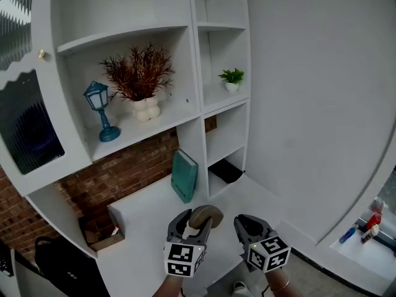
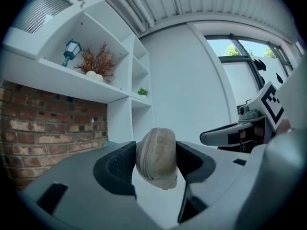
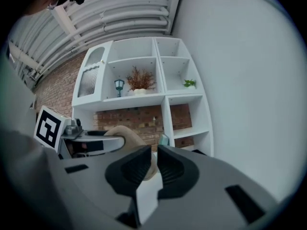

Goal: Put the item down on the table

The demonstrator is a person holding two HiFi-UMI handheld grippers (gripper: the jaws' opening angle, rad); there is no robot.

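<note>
A tan, rounded zip pouch [image 1: 208, 215] hangs above the white table [image 1: 148, 224], near its front edge. My left gripper [image 1: 193, 220] is shut on it, one pad pressing each side, as the left gripper view shows with the pouch [image 2: 156, 157] standing upright between the dark pads. My right gripper [image 1: 249, 226] hovers just right of it, jaws drawn together with nothing between them. In the right gripper view the pouch [image 3: 125, 134] appears beyond the closed pads of the right gripper [image 3: 152, 169], held by the other gripper.
A teal book [image 1: 184, 175] leans against the shelf unit at the table's back. A small cardboard box [image 1: 102, 231] sits at the left end. Shelves above hold a blue lantern [image 1: 99, 110], a red-brown plant [image 1: 139, 79] and a small green plant [image 1: 232, 78]. A black bag [image 1: 62, 265] lies lower left.
</note>
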